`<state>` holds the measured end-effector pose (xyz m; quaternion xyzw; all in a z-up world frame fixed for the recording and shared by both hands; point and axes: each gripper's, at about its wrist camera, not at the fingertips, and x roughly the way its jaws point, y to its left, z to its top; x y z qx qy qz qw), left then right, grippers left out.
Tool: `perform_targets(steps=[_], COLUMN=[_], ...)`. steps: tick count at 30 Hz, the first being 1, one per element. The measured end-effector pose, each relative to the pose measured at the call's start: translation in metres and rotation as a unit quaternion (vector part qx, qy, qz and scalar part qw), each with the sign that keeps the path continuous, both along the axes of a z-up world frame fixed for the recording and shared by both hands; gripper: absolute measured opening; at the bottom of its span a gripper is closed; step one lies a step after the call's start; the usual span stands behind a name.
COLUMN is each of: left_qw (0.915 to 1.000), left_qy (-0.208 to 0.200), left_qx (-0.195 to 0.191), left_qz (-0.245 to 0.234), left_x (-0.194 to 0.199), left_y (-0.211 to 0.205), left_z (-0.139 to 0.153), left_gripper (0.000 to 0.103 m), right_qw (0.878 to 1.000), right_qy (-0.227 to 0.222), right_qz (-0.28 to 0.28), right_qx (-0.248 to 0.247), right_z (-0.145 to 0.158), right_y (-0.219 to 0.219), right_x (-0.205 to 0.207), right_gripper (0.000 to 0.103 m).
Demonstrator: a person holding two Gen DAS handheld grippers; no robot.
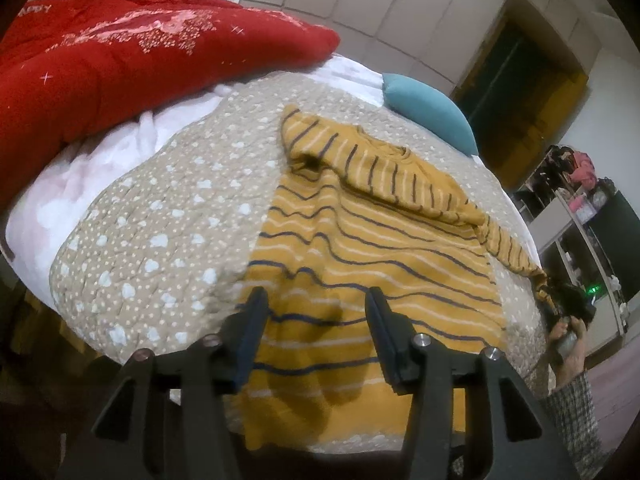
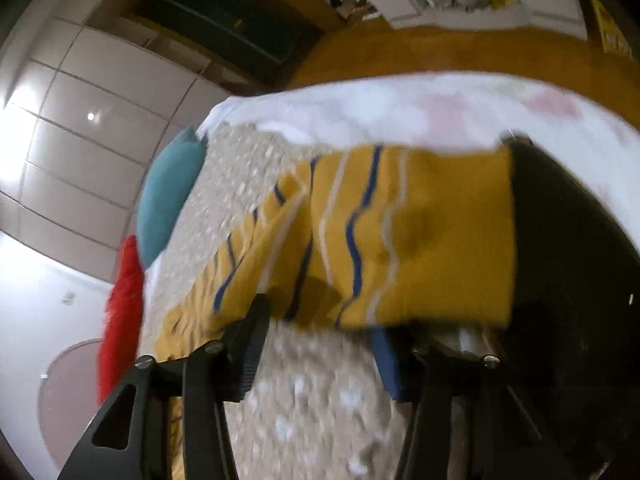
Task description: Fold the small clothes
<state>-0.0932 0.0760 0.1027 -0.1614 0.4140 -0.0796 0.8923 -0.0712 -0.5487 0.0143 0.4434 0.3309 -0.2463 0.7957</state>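
The striped shirt (image 1: 360,248) lies spread on the bed (image 1: 160,208) for folding, one sleeve already crossed over, while left gripper (image 1: 316,300) and right gripper (image 2: 320,320) hover with fingers released, holding nothing.

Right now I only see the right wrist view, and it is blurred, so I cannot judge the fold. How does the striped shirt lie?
Observer: The striped shirt is spread on the dotted quilt. Its body is wrinkled and not yet folded in half.
Operator: And the sleeves?
Observer: One sleeve trails out sideways and reaches the quilt's edge.
Operator: Where is the left gripper?
Observer: The left gripper hangs open over the hem end of the shirt, holding nothing.
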Motion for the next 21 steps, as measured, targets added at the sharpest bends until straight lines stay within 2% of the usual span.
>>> perform_targets(steps=[1,3,7,11,13,17,19,21], left_qw=[1.0000,1.0000,0.9999,0.9997,0.9995,0.9994,0.9993,0.9991], left_qy=[0.000,-0.001,-0.009,-0.018,-0.020,-0.025,-0.029,-0.035], left_qx=[0.001,0.004,0.008,-0.007,-0.019,-0.024,-0.018,-0.013], left_qz=[-0.001,-0.001,0.005,0.012,0.013,0.009,0.011,0.019], left_x=[0.000,0.000,0.003,0.009,0.011,0.010,0.008,0.004], left_y=[-0.001,-0.002,0.005,0.014,0.018,0.022,0.027,0.035], left_z=[0.001,0.001,0.004,0.001,-0.002,-0.004,-0.005,-0.006], left_gripper=[0.049,0.049,0.052,0.054,0.054,0.055,0.059,0.061], right_qw=[1.000,1.000,0.989,0.980,0.974,0.957,0.941,0.920], right_qy=[0.008,0.013,0.025,0.022,0.021,-0.005,-0.017,-0.028], right_qz=[-0.004,-0.007,-0.038,-0.024,0.011,0.146,0.227,0.313], right_qx=[-0.007,-0.021,-0.143,-0.195,-0.226,-0.251,-0.250,-0.236], right_z=[0.001,0.008,0.061,0.108,0.129,0.148,0.148,0.139], right_y=[-0.003,-0.016,-0.034,-0.033,-0.006,0.082,0.138,0.204], right_x=[0.004,0.005,-0.007,0.004,0.020,0.080,0.110,0.137], right_gripper=[0.006,0.006,0.005,0.005,0.005,0.005,0.005,0.005])
